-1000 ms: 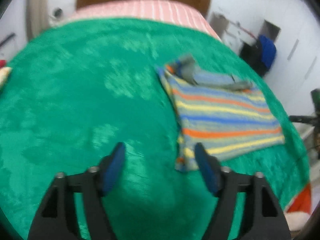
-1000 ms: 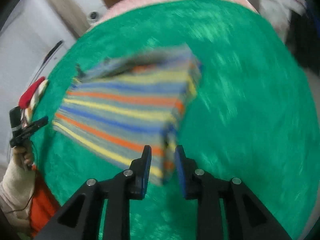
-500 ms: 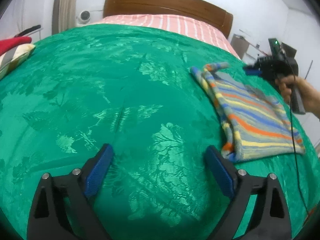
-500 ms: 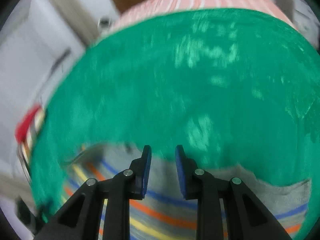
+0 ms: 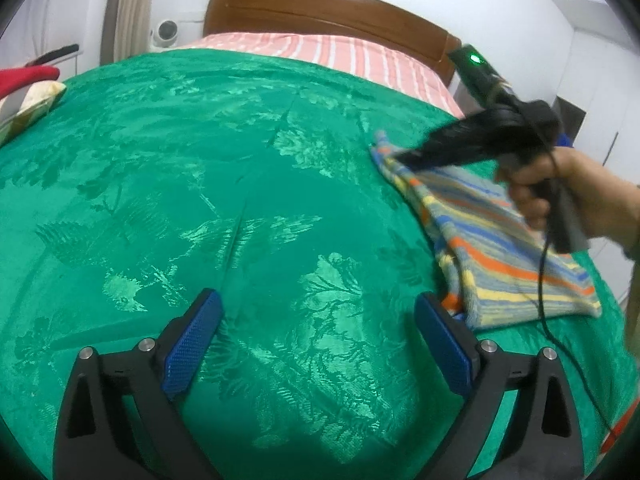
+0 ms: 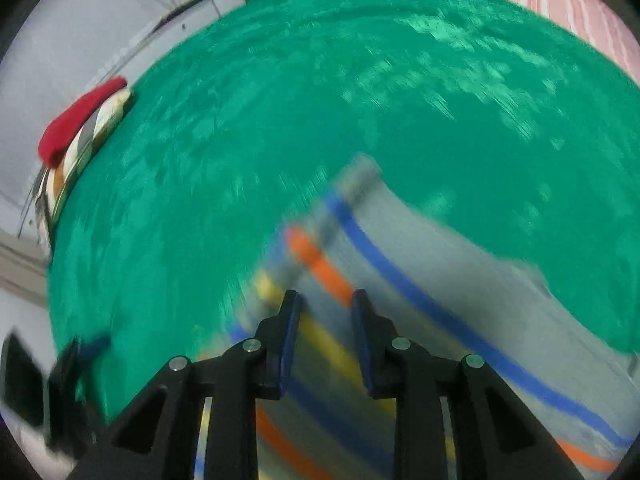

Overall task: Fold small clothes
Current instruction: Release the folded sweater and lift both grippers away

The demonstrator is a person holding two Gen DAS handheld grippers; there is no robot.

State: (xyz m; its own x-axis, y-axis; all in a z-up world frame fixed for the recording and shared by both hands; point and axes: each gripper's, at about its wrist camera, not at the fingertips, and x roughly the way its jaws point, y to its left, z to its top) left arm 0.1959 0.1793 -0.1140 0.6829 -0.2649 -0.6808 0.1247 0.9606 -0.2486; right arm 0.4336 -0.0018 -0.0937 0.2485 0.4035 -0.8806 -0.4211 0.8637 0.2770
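Observation:
A striped garment (image 5: 500, 248), grey with blue, orange and yellow bands, lies folded on the green bedspread (image 5: 200, 160) at the right. A hand (image 5: 560, 188) holds my right gripper (image 5: 404, 156) down at the garment's far corner, which is slightly raised. In the blurred right wrist view the right gripper (image 6: 325, 298) hangs just over the striped garment (image 6: 440, 280). Its jaws are opening, and cloth shows in the narrow gap without clearly being pinched. My left gripper (image 5: 316, 300) stands wide open over bare bedspread, left of the garment's near corner, with nothing between its fingers.
A wooden headboard (image 5: 320, 4) and a pink striped sheet (image 5: 340, 52) close the far end of the bed. Red and patterned cloths (image 5: 28, 80) sit at the left edge. A black cable (image 5: 540, 280) trails across the garment. White cupboards stand at the right.
The right gripper swept across the garment with its edge and now sits at the far corner, jaws a little wider. The left gripper opened wide and sank slightly.

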